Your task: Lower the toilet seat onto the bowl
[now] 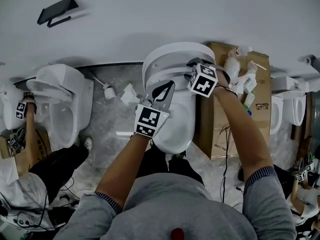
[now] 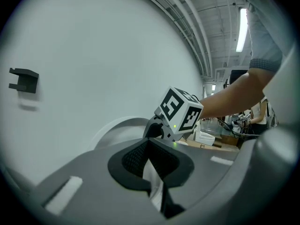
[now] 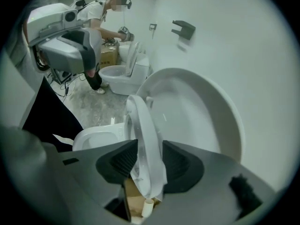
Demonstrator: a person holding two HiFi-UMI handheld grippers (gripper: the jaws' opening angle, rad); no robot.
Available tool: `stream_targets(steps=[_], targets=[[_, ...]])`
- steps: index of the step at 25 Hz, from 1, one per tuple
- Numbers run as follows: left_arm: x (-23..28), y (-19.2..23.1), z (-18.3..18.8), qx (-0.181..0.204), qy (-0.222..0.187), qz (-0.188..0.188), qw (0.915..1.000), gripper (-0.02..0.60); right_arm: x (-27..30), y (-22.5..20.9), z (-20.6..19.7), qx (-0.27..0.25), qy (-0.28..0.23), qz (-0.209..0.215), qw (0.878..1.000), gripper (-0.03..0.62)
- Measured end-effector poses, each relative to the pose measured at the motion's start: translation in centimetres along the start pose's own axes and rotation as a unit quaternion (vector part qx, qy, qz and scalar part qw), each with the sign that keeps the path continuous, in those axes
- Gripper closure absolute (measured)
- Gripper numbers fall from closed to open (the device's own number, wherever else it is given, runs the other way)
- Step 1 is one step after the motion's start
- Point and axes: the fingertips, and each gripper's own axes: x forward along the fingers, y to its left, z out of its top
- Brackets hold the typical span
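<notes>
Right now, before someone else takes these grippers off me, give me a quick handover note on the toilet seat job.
Left gripper: shut, empty, held over the bowl, touching nothing.
Right gripper: open, pointing down, jaws on either side of the toilet seat rim.
Toilet seat: raised on edge above the bowl, standing off the lid, which is up by the wall.
Done: right gripper placed around the seat.
Left to do: probably close on the rim, then ease the seat down onto the bowl.

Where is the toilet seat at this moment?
In the right gripper view the toilet seat stands on edge at centre, between the jaws of the right gripper, in front of the raised lid, with the bowl at lower left.
</notes>
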Motion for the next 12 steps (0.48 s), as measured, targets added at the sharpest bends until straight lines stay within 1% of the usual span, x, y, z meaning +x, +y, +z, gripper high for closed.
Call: stream_targets(steps=[3,4,5,12], targets=[[-0.2,0.0,-0.2,0.000,0.002,-0.003,1.0000,0.574,0.3,-0.1,-0.1,-0.001,0.005,-0.001,1.000,0.440],[-0.2,0.0,-0.3,0.000,0.003,-0.004,1.0000,0.574,0.3,-0.1,-0.1,0.001,0.005,-0.003,1.000,0.464],[-0.3,0.0,-0.3,0.000,0.003,-0.005,1.0000,0.574,0.2,-0.2,-0.1,0.002,0.005,-0.005,1.000,0.473],[-0.8,-0.5,-0.6,0.002,0.003,-0.006,1.0000,0.574,-0.2,0.9,-0.4,-0.012,0.016,-0.004,1.000,0.480]])
